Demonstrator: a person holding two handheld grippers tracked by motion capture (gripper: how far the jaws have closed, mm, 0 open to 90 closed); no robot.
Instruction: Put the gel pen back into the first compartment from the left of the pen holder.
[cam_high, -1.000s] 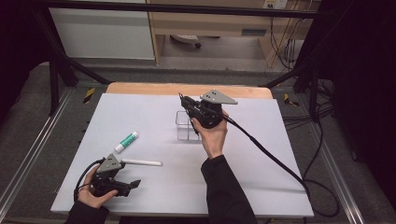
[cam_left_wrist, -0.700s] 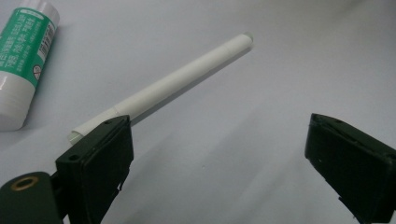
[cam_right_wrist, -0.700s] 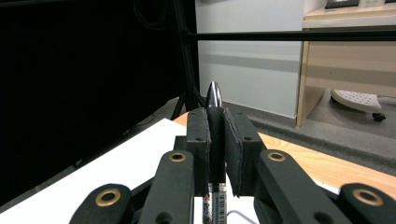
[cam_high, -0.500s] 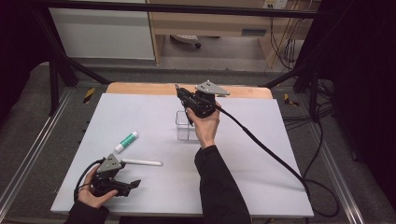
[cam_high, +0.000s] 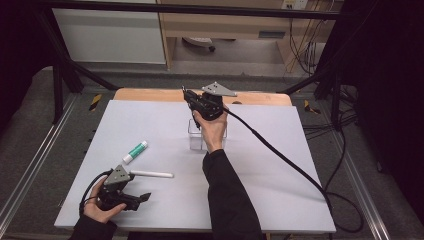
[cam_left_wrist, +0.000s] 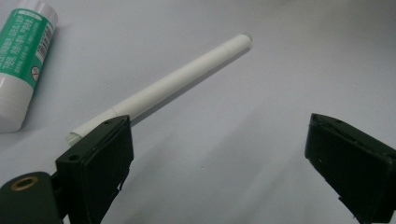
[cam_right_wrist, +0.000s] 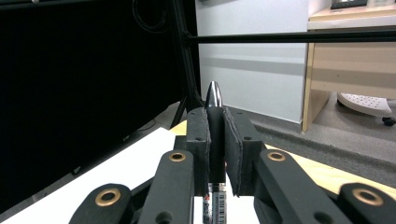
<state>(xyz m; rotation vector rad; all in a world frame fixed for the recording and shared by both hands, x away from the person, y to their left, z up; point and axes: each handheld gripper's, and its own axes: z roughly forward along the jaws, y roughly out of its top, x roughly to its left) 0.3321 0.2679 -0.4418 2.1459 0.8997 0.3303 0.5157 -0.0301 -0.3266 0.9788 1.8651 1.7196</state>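
The right hand-held gripper (cam_right_wrist: 215, 140) is clamped on a black pen (cam_right_wrist: 215, 105) above the clear box (cam_high: 196, 135), while the white pen (cam_left_wrist: 177, 84) and glue stick (cam_left_wrist: 23, 60) wait at eight o'clock beside the wide-apart left hand-held gripper (cam_left_wrist: 224, 154).

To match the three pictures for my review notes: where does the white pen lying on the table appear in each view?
High view: the white pen lies near the front left of the table, just right of the left gripper.
Left gripper view: it runs diagonally from lower left to upper centre, one end behind a jaw.
Right gripper view: not in it.
Shared landmark: the green-and-white glue stick beside the pen, at the upper left of the left gripper view.
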